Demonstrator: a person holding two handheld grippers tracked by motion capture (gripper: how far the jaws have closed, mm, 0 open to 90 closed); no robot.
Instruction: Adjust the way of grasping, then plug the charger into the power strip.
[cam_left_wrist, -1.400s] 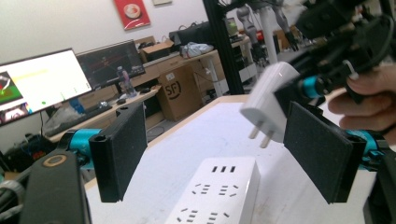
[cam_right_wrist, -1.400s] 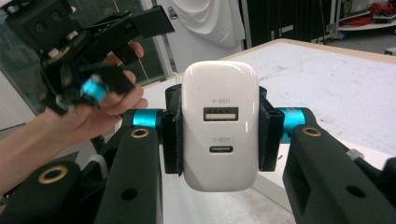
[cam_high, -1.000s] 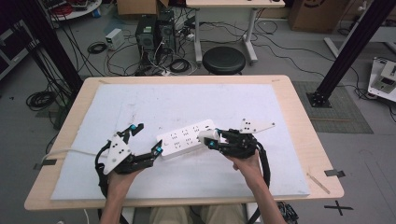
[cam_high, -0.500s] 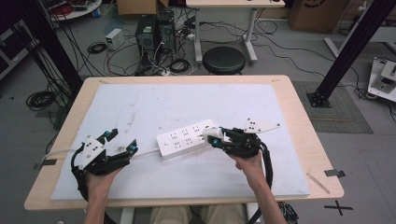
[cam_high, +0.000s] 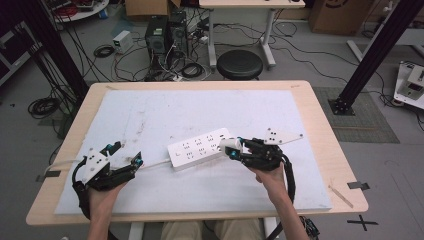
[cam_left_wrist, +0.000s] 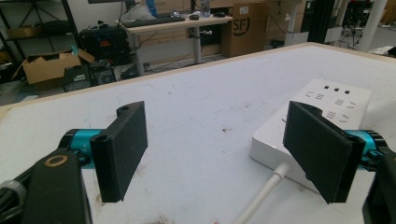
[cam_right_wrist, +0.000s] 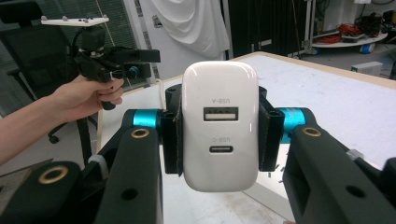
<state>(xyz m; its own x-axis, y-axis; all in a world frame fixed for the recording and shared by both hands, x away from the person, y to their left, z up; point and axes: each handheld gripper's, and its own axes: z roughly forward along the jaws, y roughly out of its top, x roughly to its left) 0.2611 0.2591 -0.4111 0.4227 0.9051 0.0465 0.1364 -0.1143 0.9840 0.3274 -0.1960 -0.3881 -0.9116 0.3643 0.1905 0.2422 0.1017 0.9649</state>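
A white power strip (cam_high: 199, 148) lies on the white mat, its cable (cam_high: 152, 164) trailing left. My right gripper (cam_high: 236, 150) is at the strip's right end, shut on a white USB charger (cam_high: 230, 145). In the right gripper view the charger (cam_right_wrist: 220, 126) is clamped between the jaws with its two ports facing the camera. My left gripper (cam_high: 126, 160) rests left of the strip, apart from it, jaws open. They have just closed slightly, with nothing between them. In the left gripper view the strip (cam_left_wrist: 327, 105) and its cable (cam_left_wrist: 261, 200) lie ahead on the right.
The white mat (cam_high: 200, 110) covers most of the wooden table (cam_high: 322, 130). A black stool (cam_high: 240, 64), computer cases and cables stand on the floor beyond the far edge. A black frame post (cam_high: 370, 55) rises at the right.
My left gripper has pulled back to the left, away from the power strip's left end, and then settled. The right gripper and the charger have stayed put.
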